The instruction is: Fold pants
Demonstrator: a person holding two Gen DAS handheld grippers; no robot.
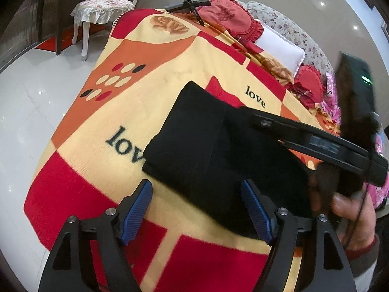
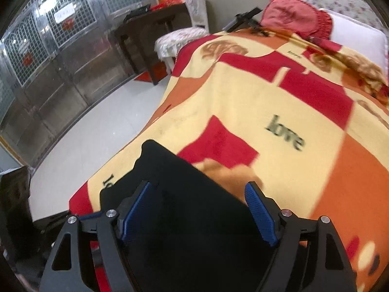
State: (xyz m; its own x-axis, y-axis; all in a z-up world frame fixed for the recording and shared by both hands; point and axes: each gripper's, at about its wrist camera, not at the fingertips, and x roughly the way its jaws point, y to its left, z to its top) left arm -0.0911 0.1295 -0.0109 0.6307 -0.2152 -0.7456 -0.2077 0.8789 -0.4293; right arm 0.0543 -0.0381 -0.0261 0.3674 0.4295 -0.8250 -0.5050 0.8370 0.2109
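Observation:
Black pants (image 1: 201, 146) lie folded into a compact rectangle on a red, yellow and orange blanket (image 1: 136, 77) on a bed. My left gripper (image 1: 197, 209) is open and empty, hovering over the near edge of the pants. The right gripper's black body (image 1: 316, 141) crosses above the pants at the right of the left wrist view, held by a hand. In the right wrist view the pants (image 2: 184, 194) lie under my right gripper (image 2: 199, 209), which is open and empty just above them.
Red cushions (image 1: 231, 17) and a white pillow (image 1: 279, 46) lie at the bed's head. A black tripod-like stand (image 1: 189, 7) lies near them. A white chair (image 1: 102, 9) stands on the pale tiled floor (image 1: 36, 92) left of the bed. A dark wooden table (image 2: 150, 29) stands by metal doors.

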